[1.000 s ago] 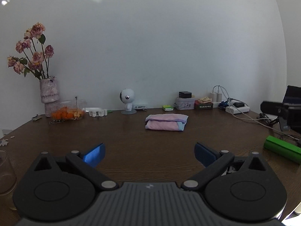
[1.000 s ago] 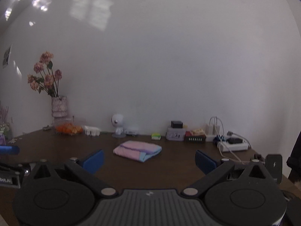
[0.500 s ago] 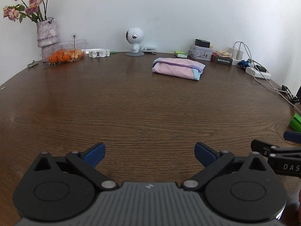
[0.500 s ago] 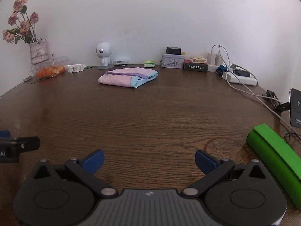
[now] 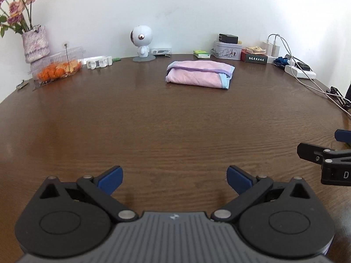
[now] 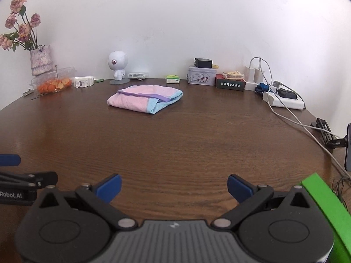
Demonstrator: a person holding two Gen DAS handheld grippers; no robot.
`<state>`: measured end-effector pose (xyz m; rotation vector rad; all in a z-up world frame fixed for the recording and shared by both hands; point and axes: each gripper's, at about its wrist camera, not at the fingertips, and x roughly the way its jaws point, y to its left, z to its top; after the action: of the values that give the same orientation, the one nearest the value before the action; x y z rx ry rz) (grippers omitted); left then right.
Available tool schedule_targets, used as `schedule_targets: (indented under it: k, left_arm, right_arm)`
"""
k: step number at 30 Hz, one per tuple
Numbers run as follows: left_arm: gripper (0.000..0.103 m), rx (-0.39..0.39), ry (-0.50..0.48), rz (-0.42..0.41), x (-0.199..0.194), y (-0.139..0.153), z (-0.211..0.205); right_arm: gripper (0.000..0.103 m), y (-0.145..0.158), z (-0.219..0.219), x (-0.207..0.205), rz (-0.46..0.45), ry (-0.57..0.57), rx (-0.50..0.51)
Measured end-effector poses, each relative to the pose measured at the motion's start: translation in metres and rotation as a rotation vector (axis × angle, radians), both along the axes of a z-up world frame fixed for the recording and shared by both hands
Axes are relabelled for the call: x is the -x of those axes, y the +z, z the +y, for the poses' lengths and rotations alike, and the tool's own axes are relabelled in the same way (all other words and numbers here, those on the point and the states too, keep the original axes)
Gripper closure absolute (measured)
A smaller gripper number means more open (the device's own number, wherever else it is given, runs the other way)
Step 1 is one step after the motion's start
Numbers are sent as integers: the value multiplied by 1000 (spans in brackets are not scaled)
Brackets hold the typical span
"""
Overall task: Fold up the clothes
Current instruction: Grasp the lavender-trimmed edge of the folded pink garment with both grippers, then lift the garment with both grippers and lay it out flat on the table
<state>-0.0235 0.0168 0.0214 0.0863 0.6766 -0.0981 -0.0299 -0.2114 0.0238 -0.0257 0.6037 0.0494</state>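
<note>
Bare table (image 5: 153,120) to cloth (image 5: 198,74); green roll (image 6: 324,206) blocks rt side.

Flowers (image 5: 13,6) cropped at left edge; right gripper (image 5: 329,151) cut by right border; box (image 6: 229,84) lettering too small to read.

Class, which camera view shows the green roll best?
The right wrist view: the green roll lies large at the lower right beside the open right hand-held gripper. The left wrist view does not show it.
</note>
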Motion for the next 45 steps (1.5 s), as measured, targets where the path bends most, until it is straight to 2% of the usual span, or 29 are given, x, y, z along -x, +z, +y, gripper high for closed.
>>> schedule_targets:
  k: [5,9,11,13,16,19,21,23,24,25,27,29,33,35,36,37,38,39,40,41,42,45]
  left_arm:
    - [0,36,-51,-29,-38,7,-2]
    - [0,7,-23,-72,-74,17,-3]
    - [0,16,-28,-73,-94,22,-1]
    - [0,27,-37,-68,-118,27,-1]
    - [5,8,-51,-62,-164,32,-3]
    - [9,-57,-71,-67,-205,26,-11]
    - [11,-73,-88,-76,-228,20,-16]
    - [15,-52,-125,-72,-246,14,-17]
    - [15,-28,-147,-57,-253,11,-17]
    - [15,-1,-170,-39,-260,8,-17]
    - [15,24,-194,-28,-265,4,-19]
    - [15,10,-213,-42,-265,0,-24]
    - [9,-61,-254,-137,-258,2,-47]
    - [9,-112,-288,-184,-255,6,-63]
    - [12,-140,-277,-201,-255,9,-68]
    - [28,-168,-256,-216,-254,12,-72]
    - [41,-153,-249,-203,-255,17,-70]
    - [80,-123,-246,-182,-255,22,-66]
    - [99,-72,-249,-151,-255,30,-60]
    - [101,-24,-253,-150,-250,39,-54]
    - [101,-2,-254,-183,-240,52,-49]
    - [101,5,-256,-340,-194,107,-39]
  right_arm:
    - [1,15,-3,-56,-102,54,42]
    - [10,12,5,-132,-62,138,89]
    - [15,9,8,-173,-36,160,82]
    - [28,6,10,-211,-12,173,67]
    - [34,6,15,-245,14,214,36]
    - [34,3,23,-257,39,296,45]
    - [36,-2,30,-262,49,333,76]
    - [58,-8,35,-271,62,351,96]
    - [82,-10,34,-276,76,357,76]
    - [93,-9,33,-283,91,346,48]
    - [98,-3,27,-291,97,304,0]
    - [100,12,21,-291,61,299,-32]
    - [100,55,12,-271,-42,356,-104]
    - [100,77,11,-258,-88,372,-104]
    - [101,87,12,-251,-104,386,-96]
    - [101,96,13,-241,-119,395,-85]
    - [101,103,13,-232,-133,399,-74]
    - [101,113,14,-220,-153,403,-58]
    - [101,123,12,-209,-175,402,-51]
    - [101,132,9,-199,-198,401,-46]
    - [101,142,7,-188,-222,393,-47]
    - [101,175,-1,-155,-302,366,-34]
